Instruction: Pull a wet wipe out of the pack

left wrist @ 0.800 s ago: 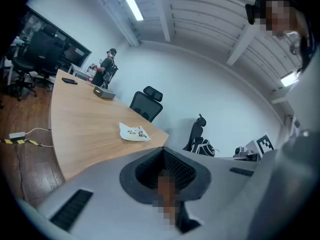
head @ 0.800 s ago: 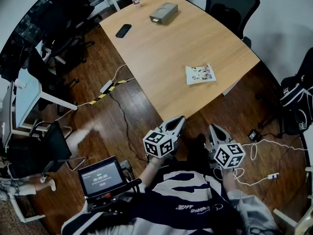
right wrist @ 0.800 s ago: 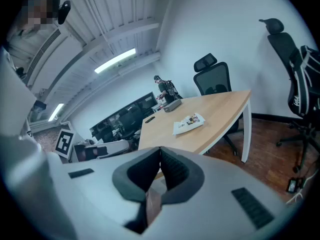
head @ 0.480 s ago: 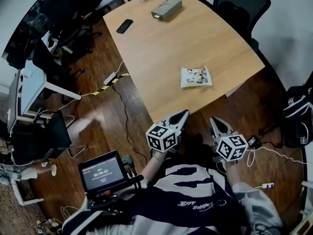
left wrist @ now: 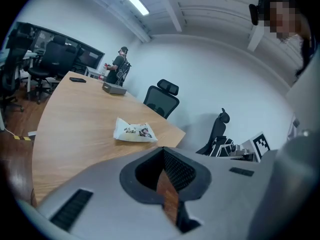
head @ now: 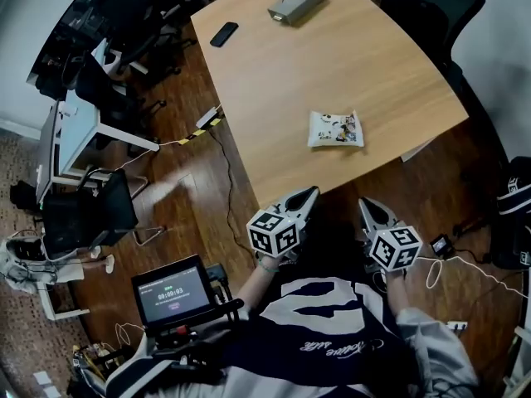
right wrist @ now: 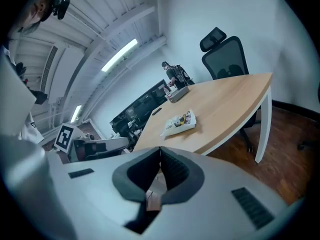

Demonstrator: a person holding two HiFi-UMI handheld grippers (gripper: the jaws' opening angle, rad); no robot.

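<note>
A white printed wet wipe pack (head: 336, 129) lies flat on the light wooden table (head: 274, 89), near its front right part; it also shows as the pack (left wrist: 133, 130) in the left gripper view and the pack (right wrist: 178, 123) in the right gripper view. My left gripper (head: 310, 195) hovers just off the table's near edge, its jaws together with nothing between them. My right gripper (head: 365, 206) is held beside it over the floor, also shut and empty. Both point toward the pack and are well short of it.
A grey box (head: 295, 3) and a black phone (head: 224, 33) lie at the table's far end. Office chairs (head: 440, 7) stand along the right side. Cables (head: 207, 127) and a power strip run over the wooden floor. A small screen (head: 171, 293) sits at my lower left.
The head view has shifted, so the table and pack sit slightly higher and farther right in the picture. Both grippers hold about the same place, still shut.
</note>
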